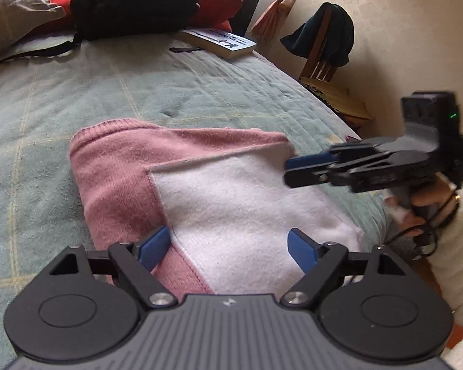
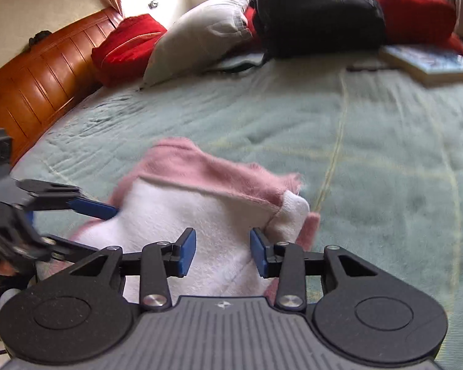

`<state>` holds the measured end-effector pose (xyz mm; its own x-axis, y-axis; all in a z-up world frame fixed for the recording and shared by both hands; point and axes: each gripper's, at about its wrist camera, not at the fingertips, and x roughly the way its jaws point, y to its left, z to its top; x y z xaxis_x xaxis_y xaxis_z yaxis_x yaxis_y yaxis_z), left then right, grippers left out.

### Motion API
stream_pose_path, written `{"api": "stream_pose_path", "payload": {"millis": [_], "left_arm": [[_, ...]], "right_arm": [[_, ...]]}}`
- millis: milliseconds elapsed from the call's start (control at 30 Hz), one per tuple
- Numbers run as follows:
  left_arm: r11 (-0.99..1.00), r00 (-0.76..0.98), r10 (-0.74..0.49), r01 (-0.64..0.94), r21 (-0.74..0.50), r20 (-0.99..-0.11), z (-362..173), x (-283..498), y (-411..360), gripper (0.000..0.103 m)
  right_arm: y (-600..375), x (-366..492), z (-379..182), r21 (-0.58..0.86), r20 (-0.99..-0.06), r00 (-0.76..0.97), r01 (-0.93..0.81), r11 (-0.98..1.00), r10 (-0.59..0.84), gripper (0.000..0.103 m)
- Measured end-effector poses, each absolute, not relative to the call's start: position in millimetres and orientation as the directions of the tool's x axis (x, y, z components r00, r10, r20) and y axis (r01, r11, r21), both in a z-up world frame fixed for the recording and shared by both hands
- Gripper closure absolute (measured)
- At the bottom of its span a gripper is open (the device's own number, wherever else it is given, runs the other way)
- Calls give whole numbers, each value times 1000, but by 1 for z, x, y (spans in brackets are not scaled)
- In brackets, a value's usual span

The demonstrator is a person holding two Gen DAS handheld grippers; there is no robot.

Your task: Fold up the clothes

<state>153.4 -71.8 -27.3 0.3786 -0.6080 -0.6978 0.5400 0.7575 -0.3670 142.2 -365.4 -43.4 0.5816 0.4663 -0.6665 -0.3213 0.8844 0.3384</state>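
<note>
The pink-and-white fleecy knit garment (image 1: 219, 191) lies half-folded on my green quilted bed cover (image 1: 108, 92); my left gripper (image 1: 228, 246) and right gripper (image 2: 223, 251) are spread, holding nothing. Next, I judge, regrip an edge.

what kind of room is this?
Most likely a bedroom: a bed with a green quilted cover and a wooden headboard, pillows at its head, and a pink-and-white garment laid out on it.

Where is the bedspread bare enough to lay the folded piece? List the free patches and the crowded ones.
Free: green bedspread between the pink-and-white garment and the book; also toward the headboard. Crowded: black bag, red cushions, pillow.
</note>
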Motion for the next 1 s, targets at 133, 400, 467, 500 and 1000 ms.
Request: {"api": "stream_pose_path", "payload": {"millis": [133, 400, 467, 500, 1000], "left_arm": [[740, 388, -632, 559, -374, -671, 1, 128, -62, 19], [757, 291, -601, 505, -414, -745, -35, 90, -66, 18], [771, 330, -592, 498, -397, -736, -23, 81, -60, 18], [782, 356, -578, 499, -373, -734, -14, 76, -58, 17], [952, 601, -264, 288, -104, -754, -6, 48, -22, 8]], "right_arm": [[-360, 134, -36, 299, -662, 601, -336, 893, 448, 55], [-358, 121, -32, 274, -664, 617, -325, 905, 422, 48], [-353, 112, -26, 232, -675, 624, -326, 916, 394, 40], [-349, 105, -21, 208, -675, 632, -331, 921, 380, 36], [-252, 121, -35, 115, -715, 577, -458, 881, 393, 9]]}}
